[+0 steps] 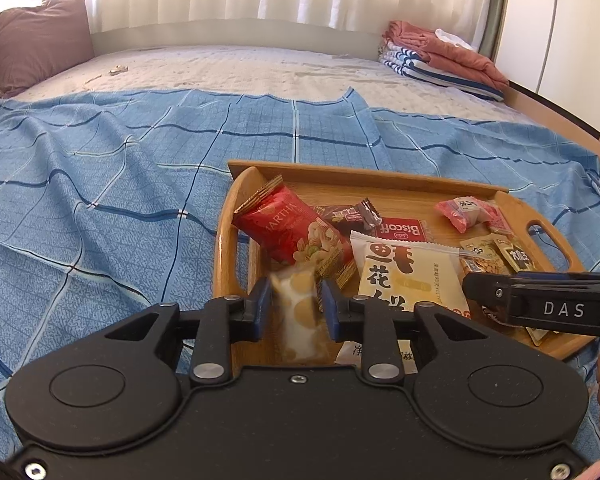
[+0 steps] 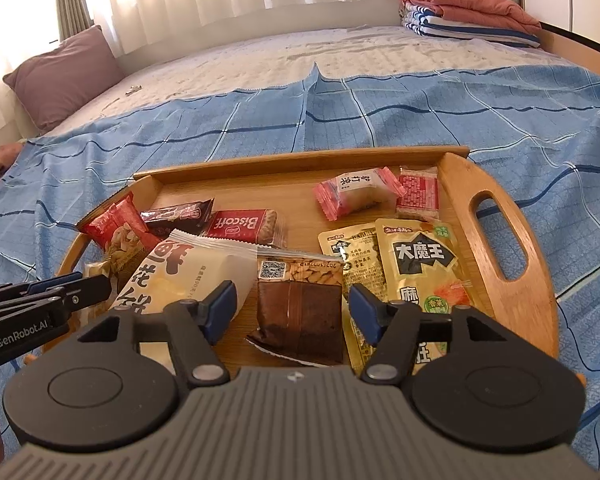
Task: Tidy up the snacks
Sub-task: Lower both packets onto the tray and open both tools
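brownie packet [image 2: 298,316] between parted right tongs [image 2: 292,304]

1. "biscoff" stands upside down in white on the red biscuit wrapper [image 2: 242,226] in the wooden tray [image 2: 456,200].
2. "martha" runs along the red nut packet [image 1: 296,226].
3. "大魔王" is printed in black-backed letters on the yellow pouch [image 2: 424,264].
4. large black characters, "花" among them, cover the cream packet [image 1: 404,276].
5. a qr code sits on the almond-topped brownie pack [image 2: 300,304]; the date digits beside it are too small to read surely.
6. "das" is on the right claw [image 1: 496,292].
7. "genrobot.ai" is on the left claw [image 2: 96,286].
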`<state>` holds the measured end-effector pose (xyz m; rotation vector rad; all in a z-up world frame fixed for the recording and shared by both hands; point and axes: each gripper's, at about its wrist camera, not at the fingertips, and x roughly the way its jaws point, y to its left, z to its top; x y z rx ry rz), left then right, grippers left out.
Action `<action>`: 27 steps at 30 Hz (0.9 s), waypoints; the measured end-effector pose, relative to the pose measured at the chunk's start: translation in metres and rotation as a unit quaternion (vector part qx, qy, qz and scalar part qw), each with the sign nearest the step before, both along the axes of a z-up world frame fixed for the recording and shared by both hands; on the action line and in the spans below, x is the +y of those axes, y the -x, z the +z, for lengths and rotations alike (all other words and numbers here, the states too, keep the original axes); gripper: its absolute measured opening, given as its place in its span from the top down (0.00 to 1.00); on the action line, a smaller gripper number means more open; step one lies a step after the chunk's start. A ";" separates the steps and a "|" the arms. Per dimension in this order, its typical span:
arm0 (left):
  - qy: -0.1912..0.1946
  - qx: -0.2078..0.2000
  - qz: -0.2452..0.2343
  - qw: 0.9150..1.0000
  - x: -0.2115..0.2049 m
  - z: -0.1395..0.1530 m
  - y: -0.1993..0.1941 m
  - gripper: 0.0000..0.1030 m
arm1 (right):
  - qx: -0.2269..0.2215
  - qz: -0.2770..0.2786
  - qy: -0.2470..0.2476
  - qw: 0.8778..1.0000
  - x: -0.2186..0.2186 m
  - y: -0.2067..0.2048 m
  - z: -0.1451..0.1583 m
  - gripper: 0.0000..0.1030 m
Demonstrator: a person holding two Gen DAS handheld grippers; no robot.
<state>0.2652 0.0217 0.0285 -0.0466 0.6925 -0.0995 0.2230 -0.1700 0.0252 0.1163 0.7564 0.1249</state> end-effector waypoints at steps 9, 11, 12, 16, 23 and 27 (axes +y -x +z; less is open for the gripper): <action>-0.005 -0.010 -0.004 1.000 0.002 0.009 0.014 0.55 | -0.019 0.018 0.026 0.999 0.006 0.015 0.015 0.16; -0.004 -0.013 -0.006 1.000 0.002 0.012 0.018 0.49 | -0.024 0.022 0.031 0.999 0.008 0.020 0.018 0.15; -0.006 -0.016 -0.007 1.000 0.002 0.014 0.021 0.46 | -0.026 0.024 0.034 0.999 0.008 0.022 0.020 0.14; -0.014 -0.028 -0.016 0.999 0.002 0.020 0.034 0.38 | -0.033 0.030 0.038 0.998 0.009 0.033 0.026 0.12; -0.009 -0.040 -0.033 0.999 0.003 0.028 0.061 0.26 | -0.042 0.033 0.038 0.998 0.003 0.057 0.033 0.06; -0.012 -0.049 -0.044 0.998 0.002 0.032 0.078 0.21 | -0.048 0.034 0.044 0.997 -0.002 0.075 0.036 0.02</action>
